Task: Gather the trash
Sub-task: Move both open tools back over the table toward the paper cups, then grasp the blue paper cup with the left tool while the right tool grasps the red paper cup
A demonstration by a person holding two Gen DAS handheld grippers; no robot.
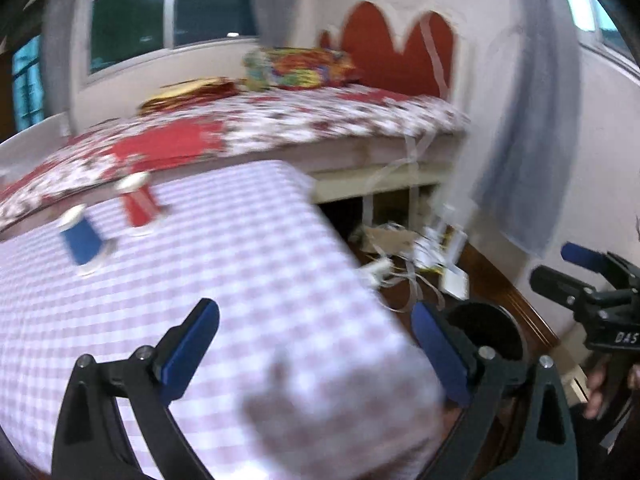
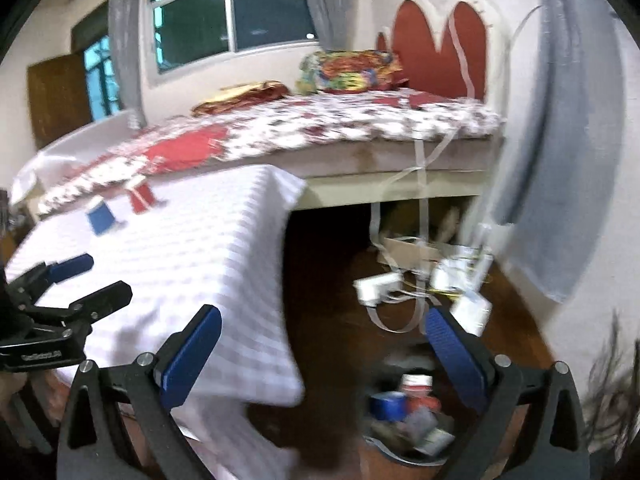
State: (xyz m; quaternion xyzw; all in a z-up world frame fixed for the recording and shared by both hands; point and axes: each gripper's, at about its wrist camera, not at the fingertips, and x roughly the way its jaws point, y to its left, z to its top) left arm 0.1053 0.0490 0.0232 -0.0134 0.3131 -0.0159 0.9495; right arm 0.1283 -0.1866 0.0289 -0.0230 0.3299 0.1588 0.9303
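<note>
While both the left hand-held gripper (image 1: 316,344) and right hand-held gripper (image 2: 322,354) gape empty, probably between pickups, the blue cup (image 1: 82,240) and red cup (image 1: 138,204) wait on the bench (image 1: 240,248) at left, the bin (image 2: 404,420) lower right

Behind the checked tablecloth (image 1: 260,248): bed with floral bedspread (image 2: 360,120), red heart-shaped headboard (image 2: 436,48), bright patterned pillow (image 1: 300,66). Grey curtains (image 1: 532,128) flanking a window (image 2: 232,16).

Motion blur smears the bin's contents (image 2: 404,412) (labels unreadable).
</note>
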